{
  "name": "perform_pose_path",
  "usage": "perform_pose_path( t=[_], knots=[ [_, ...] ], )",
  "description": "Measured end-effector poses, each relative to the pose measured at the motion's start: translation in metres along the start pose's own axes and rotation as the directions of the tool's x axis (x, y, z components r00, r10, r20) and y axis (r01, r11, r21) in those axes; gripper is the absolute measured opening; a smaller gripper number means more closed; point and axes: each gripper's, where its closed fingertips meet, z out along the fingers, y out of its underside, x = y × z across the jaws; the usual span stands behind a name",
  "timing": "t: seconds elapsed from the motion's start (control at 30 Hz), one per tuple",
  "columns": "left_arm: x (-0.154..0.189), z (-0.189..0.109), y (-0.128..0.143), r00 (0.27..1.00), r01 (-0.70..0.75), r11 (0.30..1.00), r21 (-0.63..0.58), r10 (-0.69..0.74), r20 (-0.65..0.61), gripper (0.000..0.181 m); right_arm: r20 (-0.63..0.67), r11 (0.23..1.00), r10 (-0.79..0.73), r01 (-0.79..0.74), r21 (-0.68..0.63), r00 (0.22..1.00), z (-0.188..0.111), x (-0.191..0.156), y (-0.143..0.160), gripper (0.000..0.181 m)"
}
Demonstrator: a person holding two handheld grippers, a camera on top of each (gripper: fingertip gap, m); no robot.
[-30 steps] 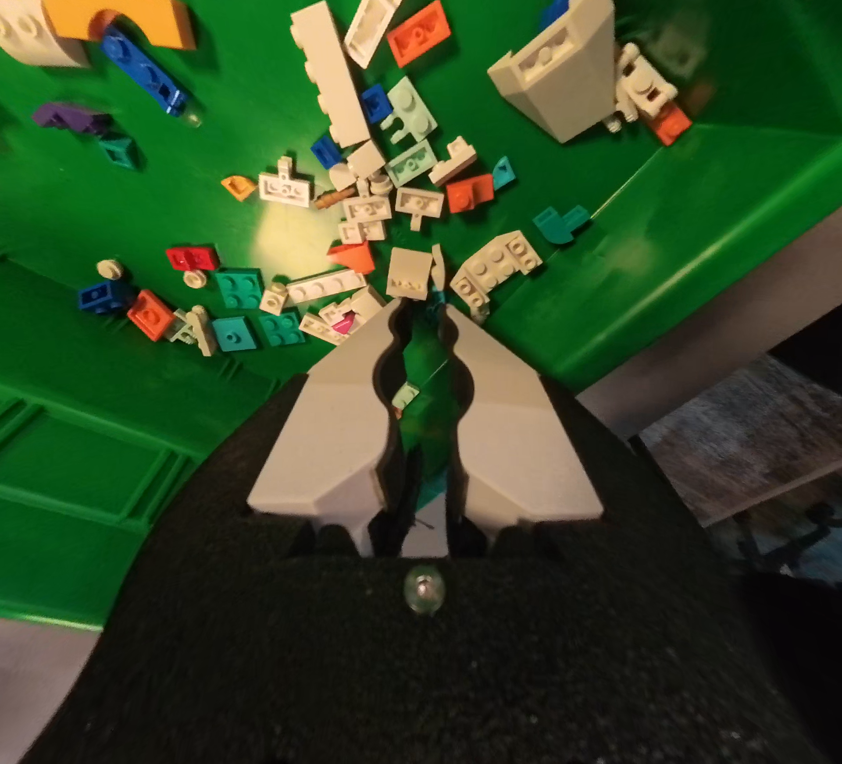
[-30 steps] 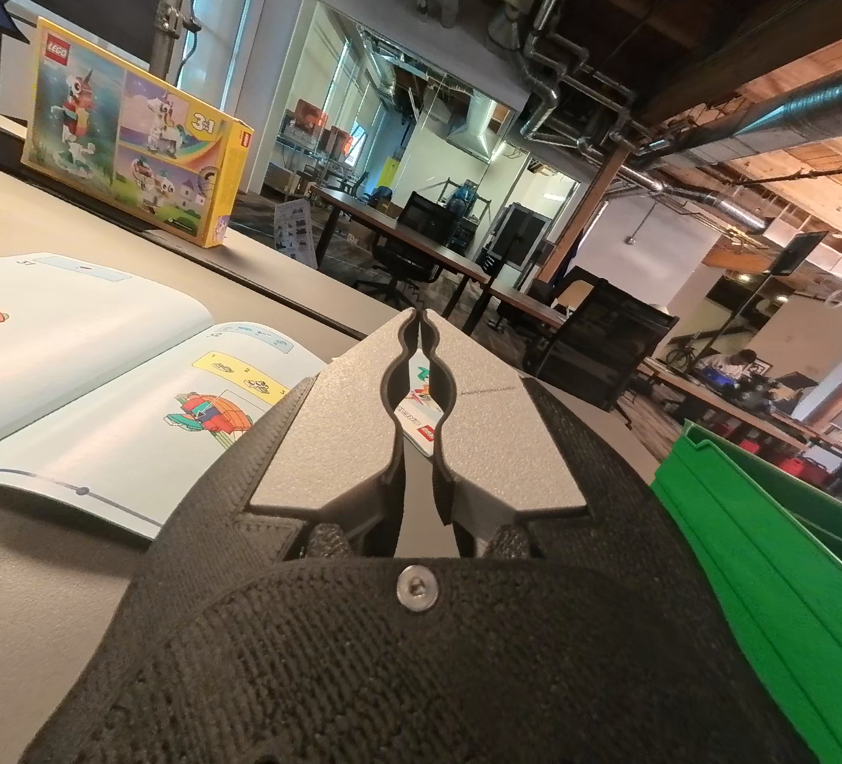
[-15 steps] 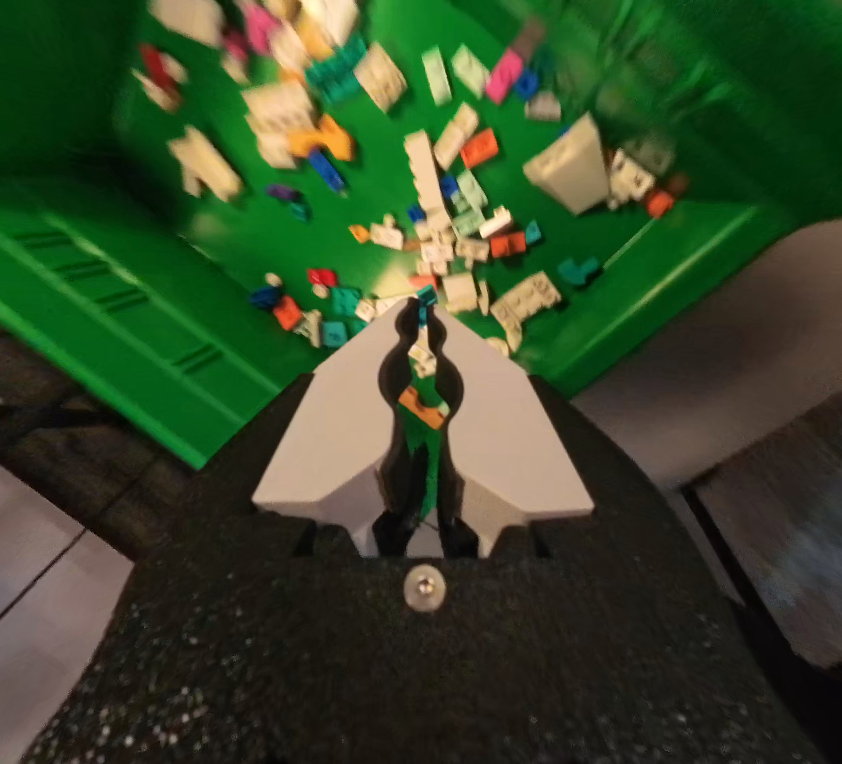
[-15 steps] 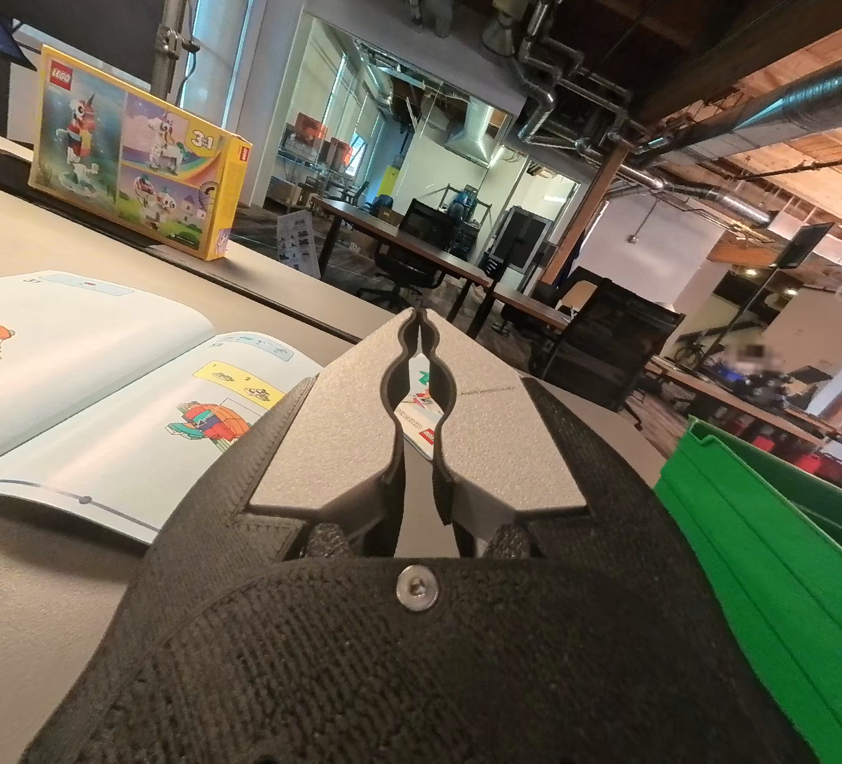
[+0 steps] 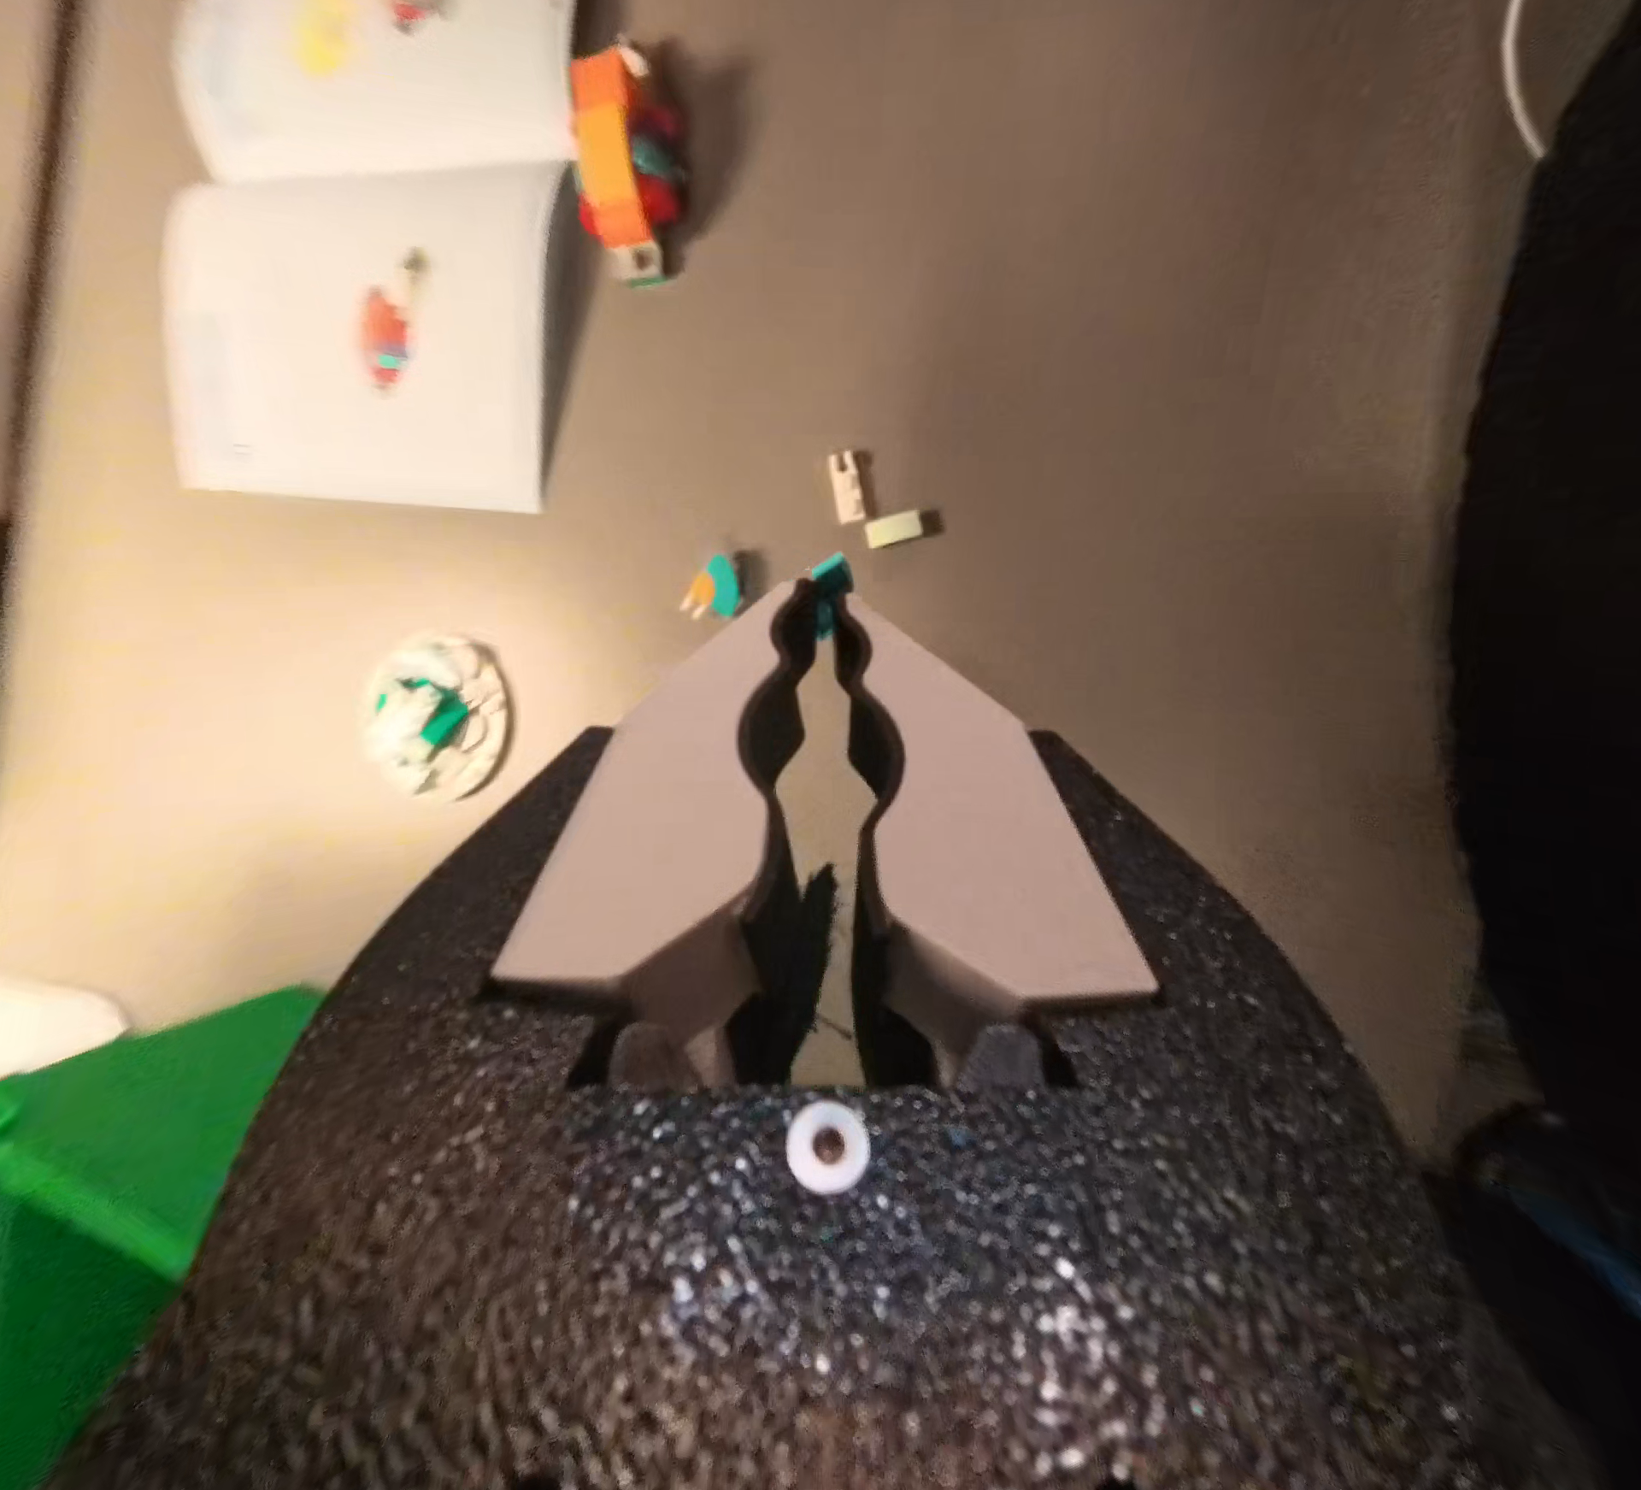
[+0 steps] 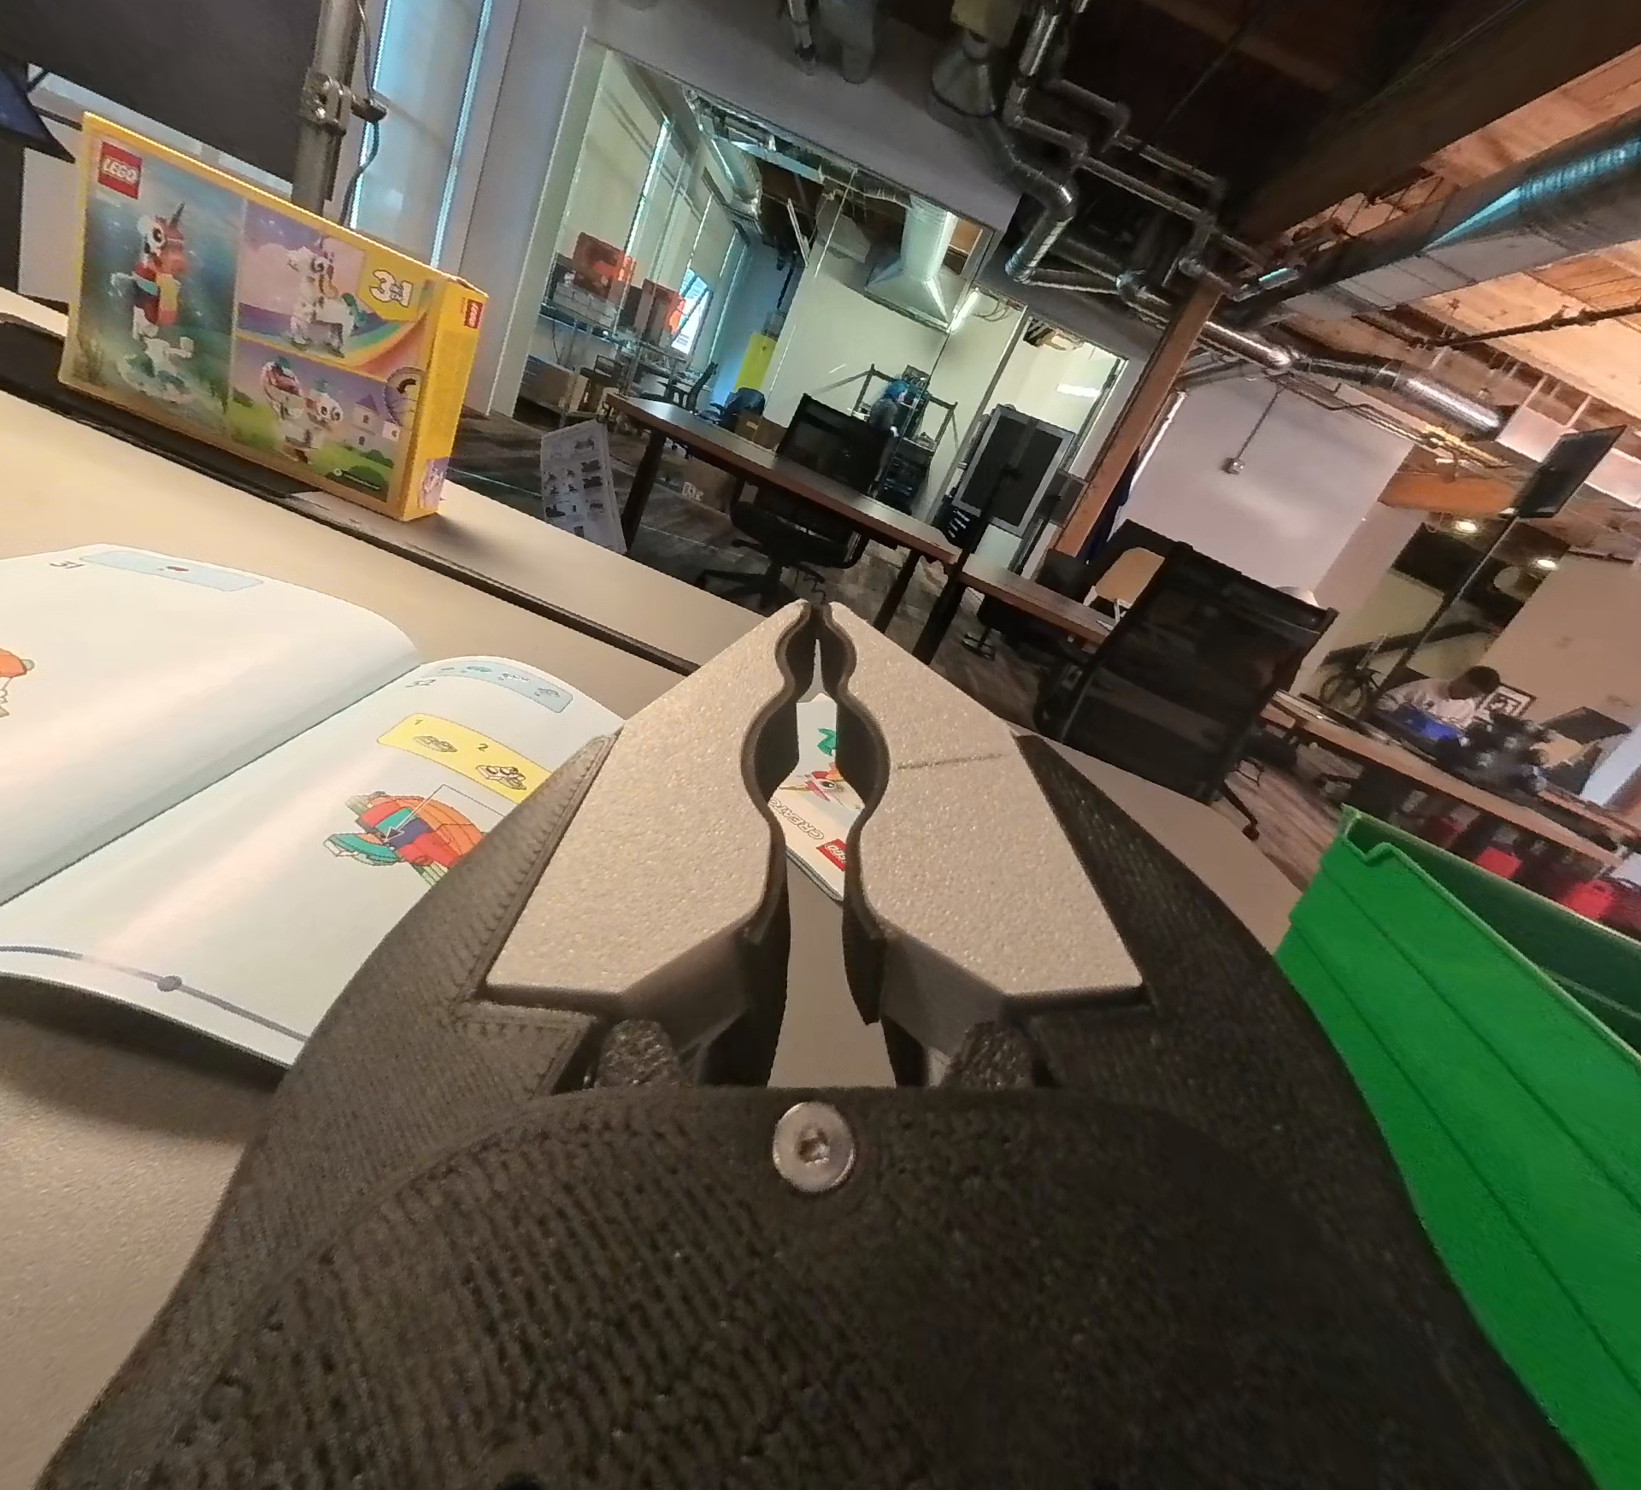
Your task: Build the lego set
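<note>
Left wrist view swung from the green bin to the table: left gripper pinches a teal piece above loose parts; orange partial build beside instruction booklet, far from finished. Right wrist view: right gripper pressed together, empty, idle.

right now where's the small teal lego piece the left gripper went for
In the left wrist view the teal piece is pinched at the left gripper tips, above the grey table, near a pale green brick.

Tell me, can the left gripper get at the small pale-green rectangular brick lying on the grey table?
Probably not yet: the left gripper is shut on a teal piece. The pale-green brick lies just beyond its tips on bare grey table, unobstructed once that piece is released.
</note>
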Motion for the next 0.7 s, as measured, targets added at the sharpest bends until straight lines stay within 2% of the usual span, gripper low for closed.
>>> perform_pose_path(
  t=[0.1,0.27,0.5,0.63,0.7],
  knots=[
    [-0.005,0.026,0.008,0.997,0.051,0.998,-0.04,-0.053,-0.059,0.001,0.001,1.0,-0.002,0.002,-0.001,1.0,0.0,0.0,0.0,0.0],
    [0.002,0.042,0.005,0.978,0.101,0.995,-0.019,-0.103,-0.18,0.002,0.011,1.0,-0.019,0.02,-0.006,1.0,0.001,-0.003,0.001,0.0],
    [0.006,0.054,0.015,0.963,0.135,0.988,-0.082,-0.15,-0.222,0.003,0.008,1.0,-0.022,0.022,-0.009,1.0,0.001,-0.003,0.001,0.0],
    [0.009,0.057,0.024,0.959,0.149,0.981,-0.126,-0.175,-0.224,0.009,0.008,1.0,-0.023,0.023,-0.01,1.0,0.001,-0.003,0.001,0.0],
    [0.01,0.057,0.022,0.959,0.148,0.983,-0.107,-0.169,-0.228,0.012,0.007,1.0,-0.023,0.023,-0.01,1.0,0.001,-0.003,0.001,0.0]
  ],
)
